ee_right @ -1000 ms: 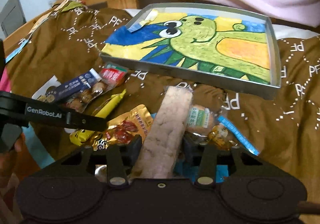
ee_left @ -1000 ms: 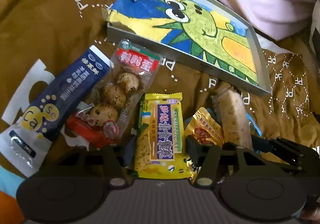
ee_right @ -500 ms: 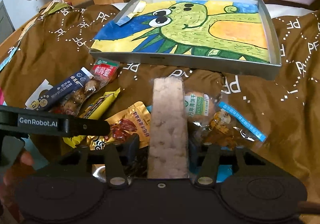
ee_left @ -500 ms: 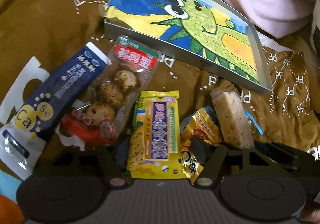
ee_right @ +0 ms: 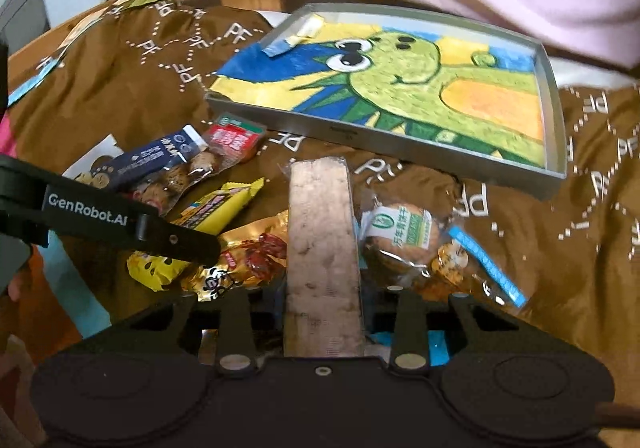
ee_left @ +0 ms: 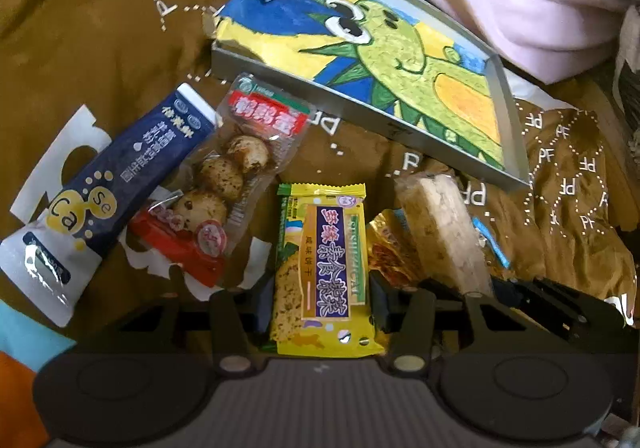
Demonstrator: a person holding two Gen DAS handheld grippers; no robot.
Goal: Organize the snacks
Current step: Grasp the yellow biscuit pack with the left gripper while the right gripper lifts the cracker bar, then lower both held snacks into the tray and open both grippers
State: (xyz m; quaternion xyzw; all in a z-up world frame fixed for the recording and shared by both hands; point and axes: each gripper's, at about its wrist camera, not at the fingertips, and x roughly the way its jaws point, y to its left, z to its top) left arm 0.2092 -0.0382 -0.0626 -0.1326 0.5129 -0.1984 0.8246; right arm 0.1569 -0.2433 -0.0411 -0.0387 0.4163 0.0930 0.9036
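Brown cloth ahead of both claws, snacks loose on it. My left claw (ee_left: 320,304) closing around yellow biscuit pack (ee_left: 322,272); right claw (ee_right: 322,312) closing on pale rice bar (ee_right: 320,244). Dinosaur tray (ee_right: 554,88) beyond, no snacks in it: sorting barely begun.

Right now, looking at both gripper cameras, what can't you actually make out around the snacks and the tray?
- Left wrist view: whether the left gripper pads press the yellow cracker pack; the pack covers them.
- Right wrist view: near end of the pale rice bar, behind the right gripper body.
- Both views: small print on the tray front wall, too tiny.
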